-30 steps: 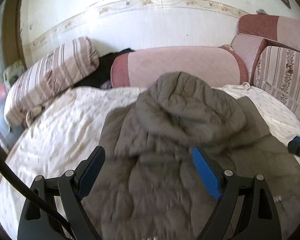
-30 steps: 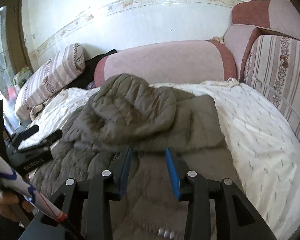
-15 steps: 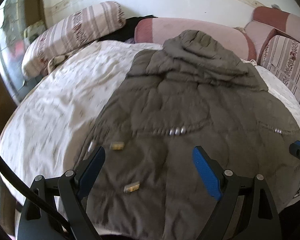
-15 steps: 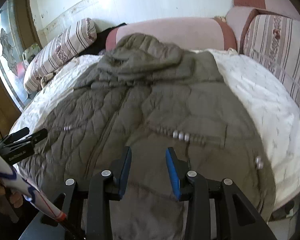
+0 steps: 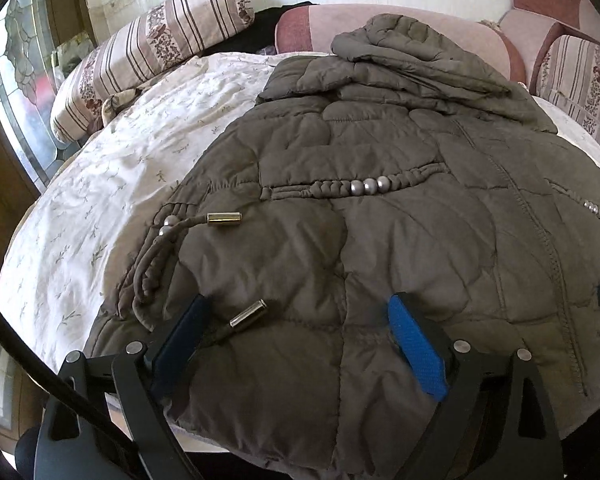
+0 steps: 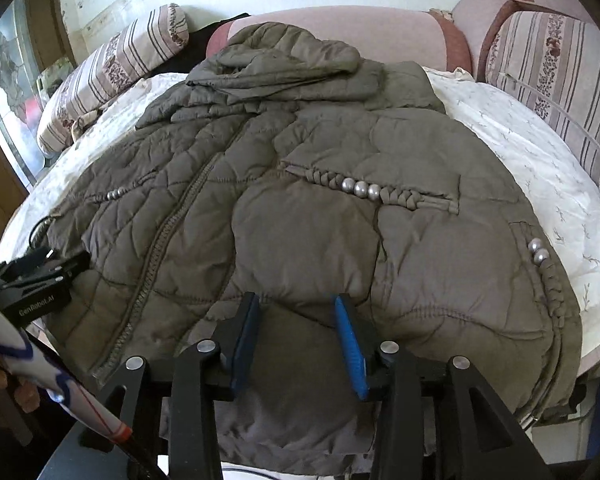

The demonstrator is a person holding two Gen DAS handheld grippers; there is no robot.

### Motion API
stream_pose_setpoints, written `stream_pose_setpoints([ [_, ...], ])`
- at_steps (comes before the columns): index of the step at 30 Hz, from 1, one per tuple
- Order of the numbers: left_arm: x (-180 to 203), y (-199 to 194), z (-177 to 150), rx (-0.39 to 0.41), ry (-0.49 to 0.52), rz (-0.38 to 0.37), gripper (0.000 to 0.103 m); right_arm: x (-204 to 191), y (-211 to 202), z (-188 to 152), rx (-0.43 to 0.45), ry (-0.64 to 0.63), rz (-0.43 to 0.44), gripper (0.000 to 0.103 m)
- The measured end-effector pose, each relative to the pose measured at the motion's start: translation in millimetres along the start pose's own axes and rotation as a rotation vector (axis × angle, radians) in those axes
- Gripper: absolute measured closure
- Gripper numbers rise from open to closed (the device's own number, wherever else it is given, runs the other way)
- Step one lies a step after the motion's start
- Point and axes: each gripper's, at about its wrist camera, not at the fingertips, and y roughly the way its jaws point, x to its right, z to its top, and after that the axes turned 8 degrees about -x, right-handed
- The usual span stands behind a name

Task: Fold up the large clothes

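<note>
An olive quilted hooded coat (image 5: 380,220) lies front-up and spread flat on the bed, its hood (image 5: 404,40) at the far end. Cords with metal tips (image 5: 248,314) trail by the near left hem. My left gripper (image 5: 296,304) hovers over the near hem. Its jaws are wide and still opening, with coat fabric under the gap but no pad pressing on it. My right gripper (image 6: 296,304) sits over the coat (image 6: 320,220) at the near hem, right of the zip (image 6: 168,232). Its jaws are narrower and opening, with fabric between the pads but not pinched.
A white flowered sheet (image 5: 112,184) covers the bed. Striped pillows (image 5: 148,52) and pink bolsters (image 6: 380,36) line the far side, with a dark garment (image 5: 272,24) between them. A window (image 5: 16,80) stands at the left. A person's hand (image 6: 0,380) shows at the lower left.
Both grippers drew back from the hood and sank toward the coat's near hem. The coat now shows full length, spread flat. Both pairs of jaws stand slightly wider.
</note>
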Motion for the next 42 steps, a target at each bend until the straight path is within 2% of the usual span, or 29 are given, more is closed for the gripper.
stream_pose_setpoints([
  [5, 1, 2, -1, 0.020, 0.008, 0.011, 0.010, -2, 3, -4, 0.018, -0.028, -0.018, 0.056],
  [17, 2, 1, -3, 0.024, 0.006, 0.016, 0.010, 8, -9, -9, 0.023, -0.006, 0.009, 0.055],
  [20, 2, 1, -3, 0.024, 0.006, 0.016, 0.010, 26, -27, -7, 0.069, 0.053, 0.014, 0.055],
  [24, 1, 1, -3, 0.024, 0.006, 0.017, 0.010, 56, -49, -7, 0.143, 0.151, -0.028, 0.055],
  [26, 1, 1, -4, 0.023, 0.005, 0.016, 0.009, 68, -51, -9, 0.140, 0.188, -0.042, 0.055],
  [29, 1, 1, -4, 0.023, 0.003, 0.016, 0.009, 78, -39, -15, 0.081, 0.225, -0.036, 0.055],
  [33, 1, 1, -3, 0.023, 0.004, 0.015, 0.009, 78, -32, -16, 0.052, 0.213, -0.049, 0.054],
  [36, 2, 0, -3, 0.024, 0.004, 0.016, 0.009, 80, -38, -13, 0.067, 0.215, -0.036, 0.054],
  [39, 2, 1, -3, 0.026, 0.005, 0.015, 0.009, 89, -54, -10, 0.123, 0.233, -0.050, 0.054],
  [42, 2, 1, -3, 0.025, 0.004, 0.015, 0.009, 111, -71, -10, 0.187, 0.295, -0.102, 0.036],
])
